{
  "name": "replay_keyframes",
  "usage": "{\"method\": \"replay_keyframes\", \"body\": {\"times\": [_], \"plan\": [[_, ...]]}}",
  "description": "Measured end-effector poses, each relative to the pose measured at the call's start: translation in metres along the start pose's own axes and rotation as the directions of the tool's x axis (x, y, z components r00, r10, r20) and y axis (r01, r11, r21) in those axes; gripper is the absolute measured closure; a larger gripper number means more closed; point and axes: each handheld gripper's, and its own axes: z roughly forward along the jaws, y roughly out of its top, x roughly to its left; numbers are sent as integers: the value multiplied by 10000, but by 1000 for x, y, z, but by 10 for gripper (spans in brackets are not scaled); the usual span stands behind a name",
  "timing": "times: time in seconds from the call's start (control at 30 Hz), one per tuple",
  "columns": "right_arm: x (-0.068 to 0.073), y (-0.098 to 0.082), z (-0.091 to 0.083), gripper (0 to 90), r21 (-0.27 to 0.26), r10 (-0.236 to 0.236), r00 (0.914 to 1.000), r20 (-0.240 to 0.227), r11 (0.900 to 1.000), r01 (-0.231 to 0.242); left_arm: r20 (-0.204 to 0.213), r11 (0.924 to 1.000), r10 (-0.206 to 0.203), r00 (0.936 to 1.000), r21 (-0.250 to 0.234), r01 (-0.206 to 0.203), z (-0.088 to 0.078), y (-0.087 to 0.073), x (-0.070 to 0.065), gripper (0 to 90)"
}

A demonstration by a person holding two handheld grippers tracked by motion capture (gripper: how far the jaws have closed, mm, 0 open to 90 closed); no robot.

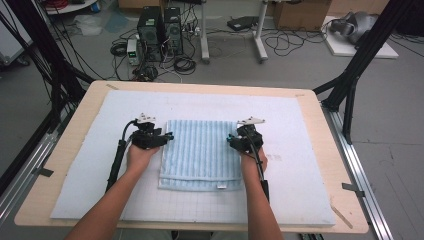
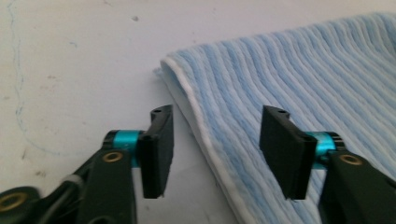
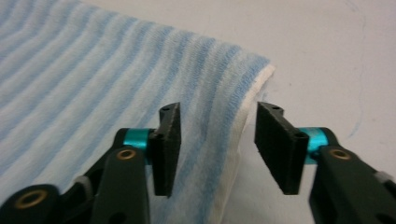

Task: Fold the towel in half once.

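Folded blue towel (image 1: pixel 200 155) lies mid-desk on the white mat (image 1: pixel 300 170). My left tongs (image 1: pixel 169 136) and right tongs (image 1: pixel 231 141) both gape, astride its far-side edges, gripping nothing. Risk: withdrawing low, a pad snags the hem and drags the fold open.

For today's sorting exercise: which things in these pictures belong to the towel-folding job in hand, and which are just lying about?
Part of the job:
- folded blue striped towel
- left gripper, jaws open at the towel's left edge
- right gripper, jaws open at its right edge
- white mat under the towel

Just lying about:
- computer towers on the floor
- cardboard box
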Motion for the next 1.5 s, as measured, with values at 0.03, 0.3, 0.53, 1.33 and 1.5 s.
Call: {"method": "replay_keyframes", "body": {"times": [0.03,0.3,0.53,1.33,1.5], "plan": [[0,-1,-3,467,-30,-19,10000,-84,10000,19,131,9998,-78,9999,-165,80,-7,-3,-2,436],[5,-17,-42,459,-527,-517,9961,-718,9975,479,989,9977,28,9951,-671,38,-42,-28,-9,467],[12,-40,-57,445,-556,-777,9843,-1582,9960,697,1609,9986,223,9867,-508,-143,-62,-49,-16,494],[25,-77,-91,554,67,-1860,9583,-2169,9814,1920,2528,9839,1750,9516,-95,-1784,-79,-80,-35,632],[29,-82,-83,734,432,-1948,9525,-2340,9767,2103,2392,9789,1960,9510,93,-2041,-78,-80,-38,778]]}}
